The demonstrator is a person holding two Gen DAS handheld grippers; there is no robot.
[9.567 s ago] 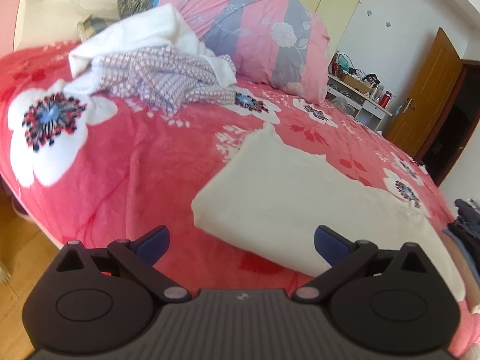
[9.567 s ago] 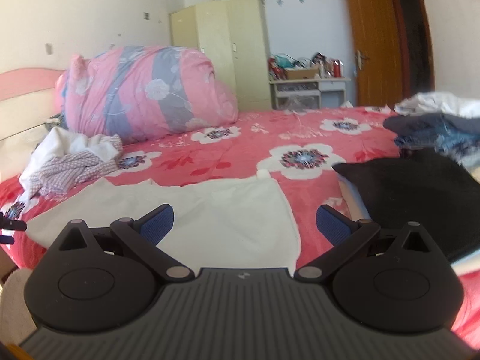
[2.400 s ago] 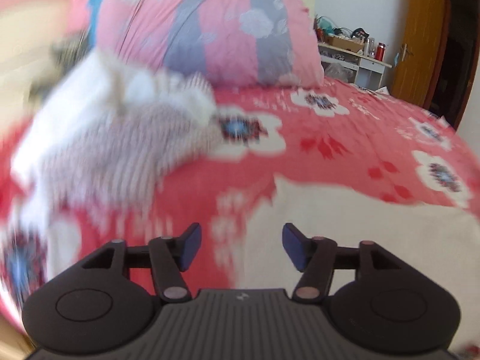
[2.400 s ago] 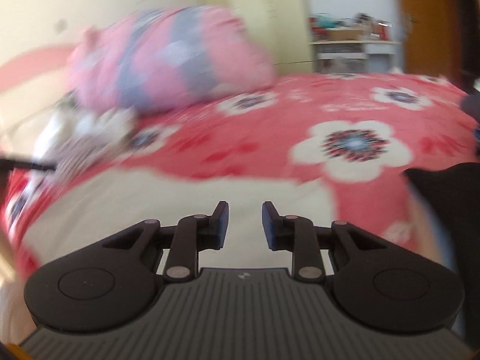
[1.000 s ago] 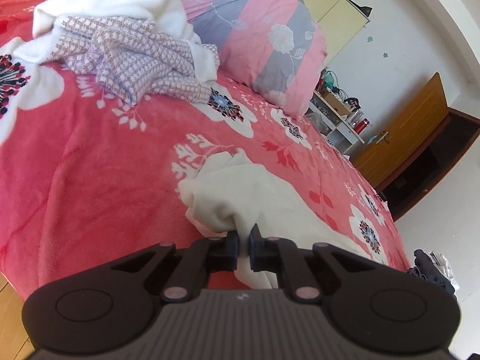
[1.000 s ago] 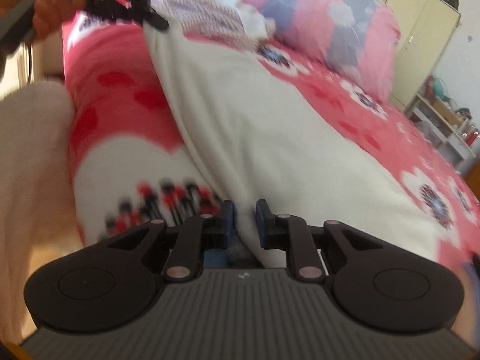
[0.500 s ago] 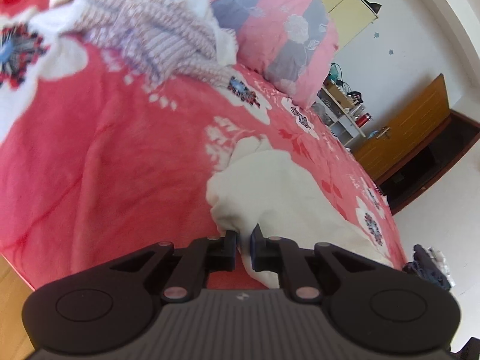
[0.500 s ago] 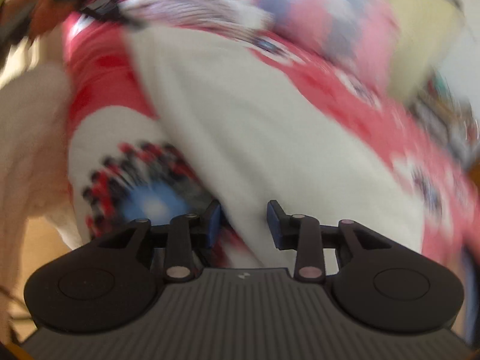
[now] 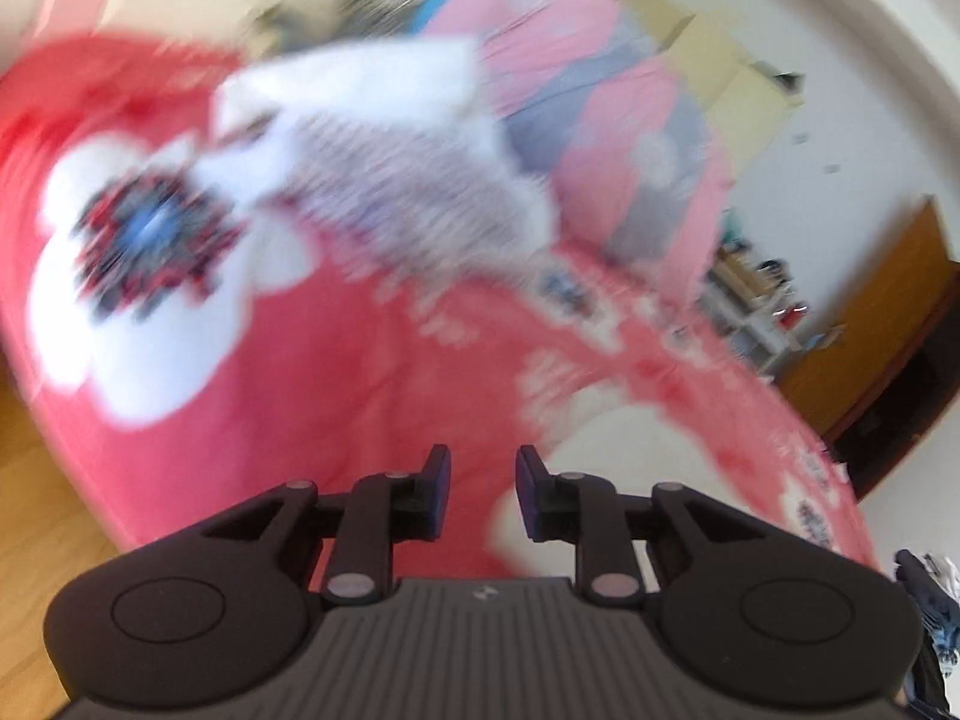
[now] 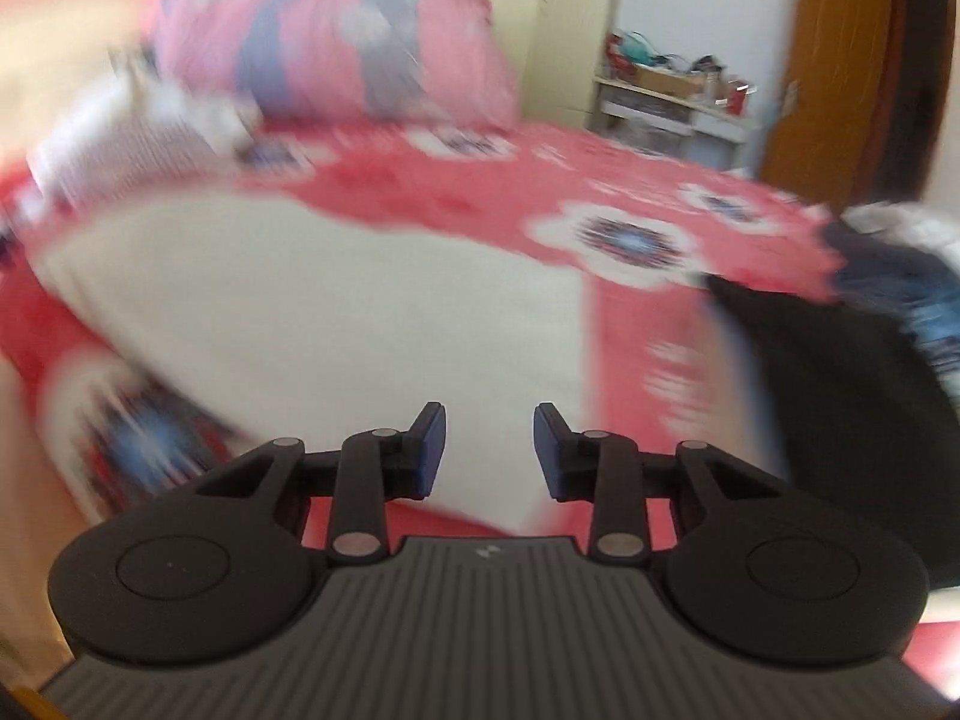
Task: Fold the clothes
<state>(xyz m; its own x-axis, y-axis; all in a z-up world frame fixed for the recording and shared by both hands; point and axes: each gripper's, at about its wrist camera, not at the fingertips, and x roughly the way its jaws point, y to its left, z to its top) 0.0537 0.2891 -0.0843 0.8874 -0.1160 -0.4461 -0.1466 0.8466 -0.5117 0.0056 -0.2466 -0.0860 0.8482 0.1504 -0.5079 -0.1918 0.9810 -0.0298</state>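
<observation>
Now, from the left wrist, the left tongs [image 9: 482, 489] have just been opening and stand slightly spread with nothing between them, over the red flowered bedspread [image 9: 360, 372]; the cream folded cloth [image 9: 606, 444] lies just past them at two o'clock. From the right wrist, the right tongs [image 10: 489, 450] have also just parted, empty, above that cloth's near edge at twelve o'clock.

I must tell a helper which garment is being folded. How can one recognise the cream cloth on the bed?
Start from the red flowered bedspread. The cream cloth lies flat near its front edge, left of the black garment. It alone is plain, pale and spread smooth.
</observation>
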